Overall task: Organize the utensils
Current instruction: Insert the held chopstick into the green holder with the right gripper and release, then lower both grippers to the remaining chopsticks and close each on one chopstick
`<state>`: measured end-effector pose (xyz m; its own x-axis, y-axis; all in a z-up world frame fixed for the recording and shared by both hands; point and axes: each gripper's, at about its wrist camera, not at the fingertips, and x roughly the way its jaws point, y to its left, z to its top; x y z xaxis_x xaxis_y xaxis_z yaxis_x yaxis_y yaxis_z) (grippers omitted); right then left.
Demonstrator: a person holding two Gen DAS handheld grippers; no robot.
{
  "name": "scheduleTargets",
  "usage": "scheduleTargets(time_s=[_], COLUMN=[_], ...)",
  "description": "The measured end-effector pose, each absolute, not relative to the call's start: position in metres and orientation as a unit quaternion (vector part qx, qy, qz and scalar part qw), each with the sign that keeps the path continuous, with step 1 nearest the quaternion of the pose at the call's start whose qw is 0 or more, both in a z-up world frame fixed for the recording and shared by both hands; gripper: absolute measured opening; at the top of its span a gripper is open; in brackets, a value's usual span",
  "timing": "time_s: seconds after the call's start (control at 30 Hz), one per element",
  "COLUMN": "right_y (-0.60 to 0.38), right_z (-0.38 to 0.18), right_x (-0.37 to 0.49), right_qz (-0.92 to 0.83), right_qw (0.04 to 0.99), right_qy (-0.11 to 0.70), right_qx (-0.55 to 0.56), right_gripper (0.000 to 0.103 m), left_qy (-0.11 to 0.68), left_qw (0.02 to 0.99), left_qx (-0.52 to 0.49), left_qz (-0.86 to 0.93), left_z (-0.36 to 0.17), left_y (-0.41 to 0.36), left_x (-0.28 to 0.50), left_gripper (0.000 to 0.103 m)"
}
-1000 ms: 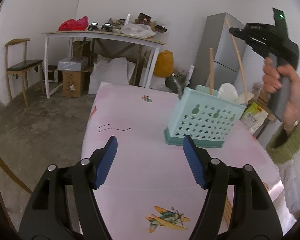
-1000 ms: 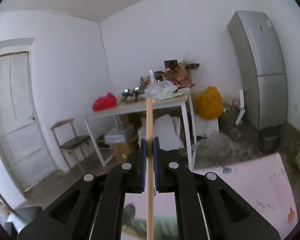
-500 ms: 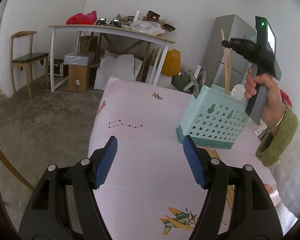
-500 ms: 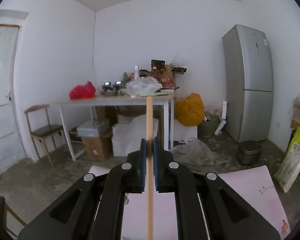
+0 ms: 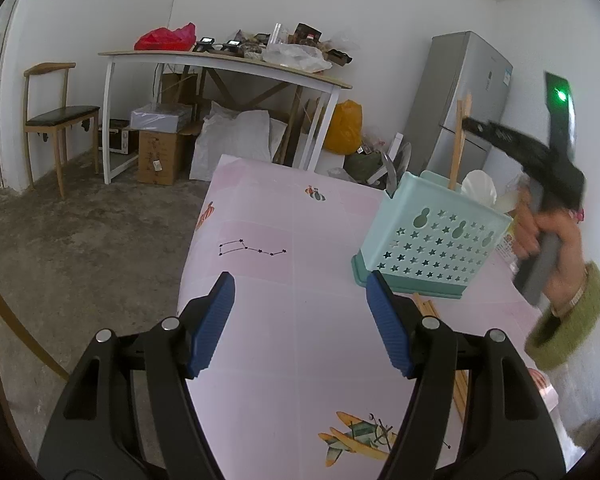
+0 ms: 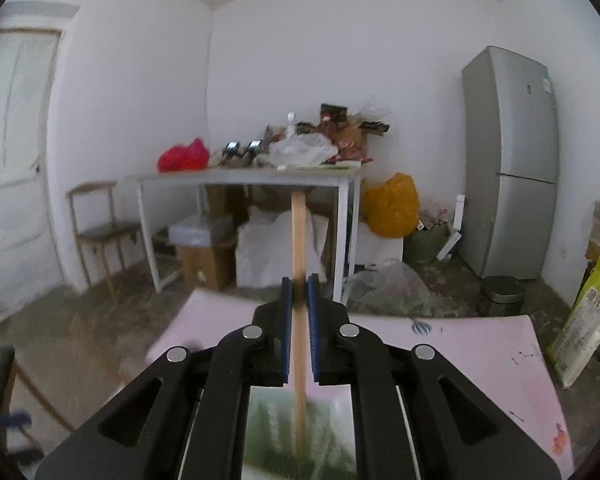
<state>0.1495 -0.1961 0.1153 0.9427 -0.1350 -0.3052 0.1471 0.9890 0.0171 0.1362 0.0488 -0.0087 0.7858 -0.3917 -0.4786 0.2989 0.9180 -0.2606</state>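
Observation:
A mint-green utensil basket (image 5: 432,240) with star holes stands on the pink table (image 5: 284,320). Wooden chopsticks (image 5: 458,140) stand upright in it, beside white spoons (image 5: 478,186) and a metal utensil (image 5: 390,176). My right gripper (image 6: 299,296) is just above the basket (image 6: 300,432) and shut on a wooden chopstick (image 6: 299,240) that points down into it; it also shows in the left wrist view (image 5: 470,124). My left gripper (image 5: 300,320) is open and empty over the table, in front of the basket. More chopsticks (image 5: 428,308) lie on the table by the basket's base.
A white worktable (image 5: 220,60) with clutter stands at the back, with boxes and bags under it. A wooden chair (image 5: 60,112) is at the left wall. A grey fridge (image 5: 468,100) stands behind the basket. The pink table's left edge drops to the concrete floor.
My right gripper has come down with the chopstick into the basket. The chopstick's top now sits lower in the right wrist view. My left gripper has drifted slightly and stays open.

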Motion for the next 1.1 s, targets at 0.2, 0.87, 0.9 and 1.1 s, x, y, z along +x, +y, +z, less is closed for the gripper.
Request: scheduleTargets(time_s=[0.2,0.87,0.9,1.1], right_y=[-0.194,-0.188,-0.186,-0.172], right_z=[0.116,-0.017,-0.023,-0.044], right_x=[0.089,0.01,0.011,0.014], right_qz=[-0.069,0.004,0.006,0.014], right_qw=[0.987,0.886,0.881,0.87], right_qy=[0.147,0.42,0.43,0.459], right_qx=[0.001,0.198,0.197,0.179], right_gripper=[0.052,0.037,0.031,0.021], left_qy=[0.27,0.336,0.341,0.353], left_qw=[0.941,0.91,0.907,0.898], left_qx=[-0.084,-0.027,-0.025,-0.013], left_qz=[-0.187,-0.241,-0.245,-0.262], left_z=[-0.008,-0.034,-0.036,-0.043], left_y=[0.047,-0.016,-0.019,-0.035], left_x=[0.131,0.107,0.106,0.098], left_gripper=[0.064,0.064,0.064,0.064])
